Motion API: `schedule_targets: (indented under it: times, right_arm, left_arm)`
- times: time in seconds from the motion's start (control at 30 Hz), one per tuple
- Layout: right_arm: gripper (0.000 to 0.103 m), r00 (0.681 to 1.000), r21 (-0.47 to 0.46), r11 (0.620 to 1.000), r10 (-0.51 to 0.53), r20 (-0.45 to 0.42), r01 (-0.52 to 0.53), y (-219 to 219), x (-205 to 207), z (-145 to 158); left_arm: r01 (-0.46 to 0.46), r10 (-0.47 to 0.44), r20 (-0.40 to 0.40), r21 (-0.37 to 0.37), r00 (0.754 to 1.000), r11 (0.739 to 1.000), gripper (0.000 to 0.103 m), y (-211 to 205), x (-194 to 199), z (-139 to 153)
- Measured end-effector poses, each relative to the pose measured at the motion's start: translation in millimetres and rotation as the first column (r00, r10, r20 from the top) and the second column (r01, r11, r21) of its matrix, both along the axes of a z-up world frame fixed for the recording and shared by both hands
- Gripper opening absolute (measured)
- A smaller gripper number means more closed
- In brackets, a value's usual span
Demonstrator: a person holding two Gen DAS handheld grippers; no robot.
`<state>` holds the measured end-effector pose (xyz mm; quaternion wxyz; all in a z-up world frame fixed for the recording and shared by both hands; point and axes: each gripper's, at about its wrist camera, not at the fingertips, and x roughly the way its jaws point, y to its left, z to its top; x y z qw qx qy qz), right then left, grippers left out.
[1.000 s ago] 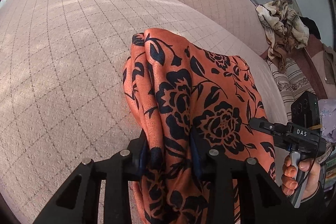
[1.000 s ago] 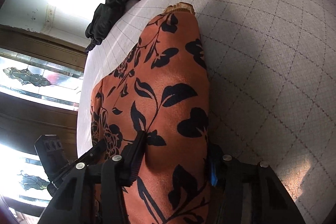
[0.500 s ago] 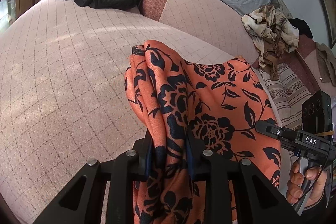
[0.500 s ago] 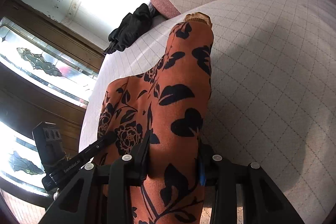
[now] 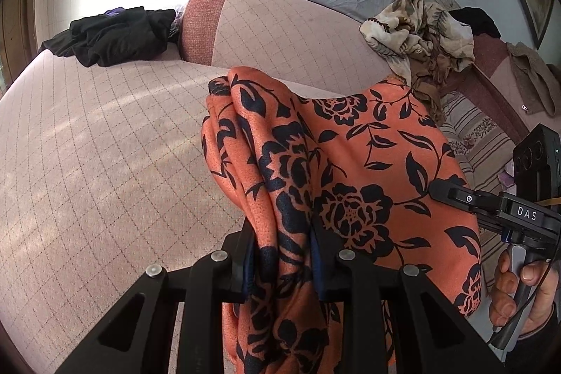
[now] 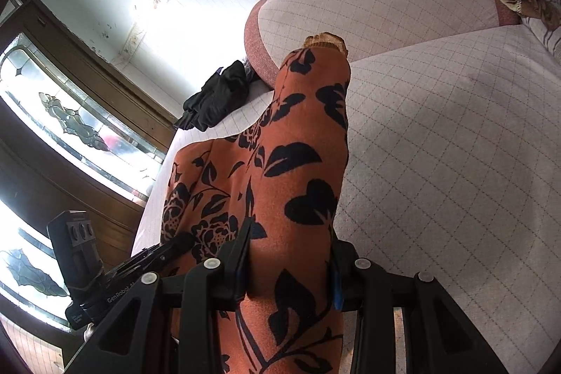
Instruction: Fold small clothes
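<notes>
Starting on the left, a black garment pile (image 5: pixel 112 35) is sitting way back on the pink quilted sofa (image 5: pixel 87 163), well apart from the action. Next over, the left claw (image 5: pixel 282 255) is pinching a bunched-up edge of the orange floral garment (image 5: pixel 350 170), fabric crammed between its jaws and hanging down below them. The cloth is stretching across to the right claw (image 6: pixel 289 260), which is clamping the other end, so the garment's long axis is running claw to claw, held up off the seat cushion, with its far end draping forward away from both. Neither hand looks nearer to the sofa from here. My guess is the next bit is laying that far end down flat on the seat. Far right, a beige patterned cloth heap (image 5: pixel 420 34) is draped over the sofa back.
</notes>
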<state>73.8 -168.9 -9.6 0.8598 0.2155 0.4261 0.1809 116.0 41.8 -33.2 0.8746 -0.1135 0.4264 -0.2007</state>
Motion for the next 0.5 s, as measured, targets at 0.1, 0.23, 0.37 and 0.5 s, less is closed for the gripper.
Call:
schedule_targets:
  times: [0.1,0.23,0.37,0.5]
  right_arm:
    - [0.038,1.0,0.005,1.0,-0.008,-0.005,0.009,-7.0,4.6,-1.2]
    - [0.038,1.0,0.01,1.0,-0.01,-0.023,0.01,-11.3,10.1,-8.6]
    - [0.038,0.999,0.015,1.0,-0.01,-0.039,0.011,-9.5,14.1,-17.2]
    - [0.038,0.999,0.019,1.0,-0.01,-0.052,0.011,-9.8,18.3,-23.5]
  left_arm:
    - [0.009,-0.008,-0.002,0.012,1.0,1.0,0.027,-6.1,3.5,-1.4]
    - [0.015,-0.014,-0.021,0.027,1.0,1.0,0.027,-8.6,9.0,-10.4]
    - [0.017,-0.016,-0.041,0.038,0.999,0.999,0.027,-11.7,13.6,-17.6]
    - [0.024,-0.022,-0.052,0.042,0.998,0.999,0.027,-14.7,18.3,-21.8]
